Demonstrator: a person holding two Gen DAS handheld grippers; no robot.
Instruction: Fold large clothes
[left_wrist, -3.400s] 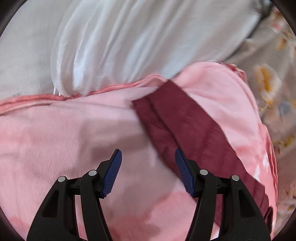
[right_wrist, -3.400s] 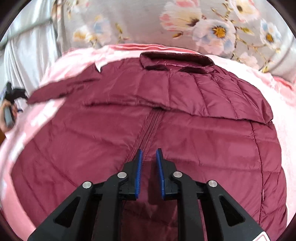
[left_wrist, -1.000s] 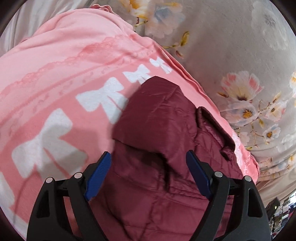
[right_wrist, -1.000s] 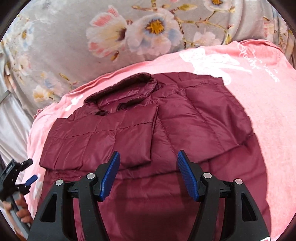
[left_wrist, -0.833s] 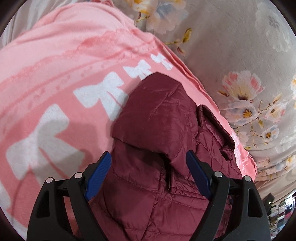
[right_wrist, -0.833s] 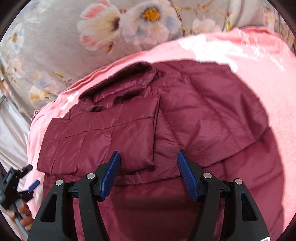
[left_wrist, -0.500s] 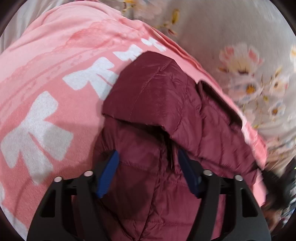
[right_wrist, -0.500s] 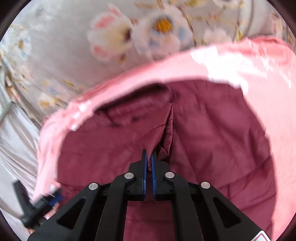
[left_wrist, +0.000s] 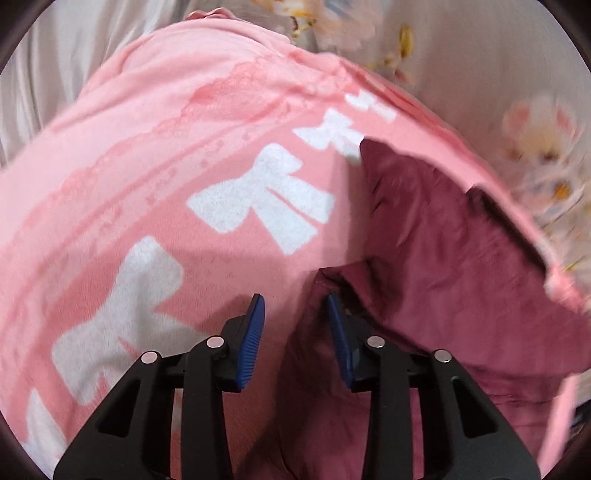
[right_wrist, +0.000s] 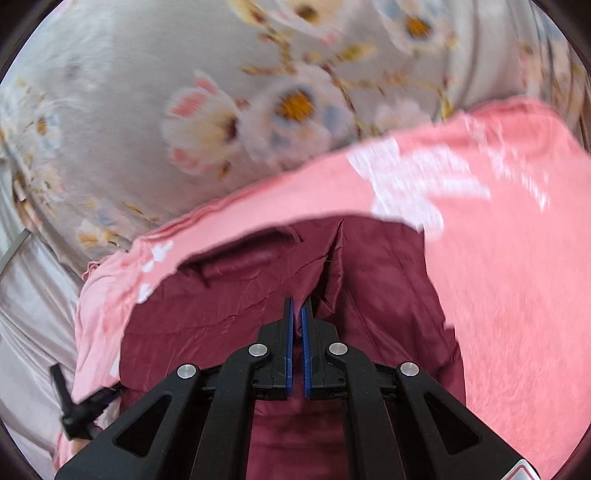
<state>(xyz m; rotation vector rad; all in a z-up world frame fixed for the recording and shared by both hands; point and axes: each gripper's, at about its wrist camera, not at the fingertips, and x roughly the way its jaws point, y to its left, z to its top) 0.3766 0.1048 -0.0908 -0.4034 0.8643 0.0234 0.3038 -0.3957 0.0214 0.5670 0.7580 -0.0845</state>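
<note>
In the right wrist view the right hand-held gripper (right_wrist: 297, 314) sits at the bottom centre, angled downward, its blue pads all but together and pinching a raised fold of the maroon quilted jacket (right_wrist: 384, 280). The fabric rises from the pads in a taut ridge that runs up the frame toward the collar (right_wrist: 240, 254), so the jacket's long axis runs from bottom to top of this picture, collar end farthest away. At the lower left edge the left hand-held gripper (right_wrist: 79, 410) shows small and dark against the jacket's side; blur hides its jaws there.

In the left wrist view the left hand-held gripper (left_wrist: 295, 325) also tilts downward. Its jaws have just been closing and now stand partly open, with the jacket's (left_wrist: 454, 258) near edge between them: the right pad lies against the cloth, the left pad stands clear over the pink blanket (left_wrist: 166, 147). Whether both pads press yet I cannot tell. Here the jacket fills the lower right and runs up to the right.

The jacket lies on the blanket, which has white bows (left_wrist: 266, 199). Beyond it, along the top, spreads a grey floral bedsheet (right_wrist: 147, 74), heavily smeared by motion.
</note>
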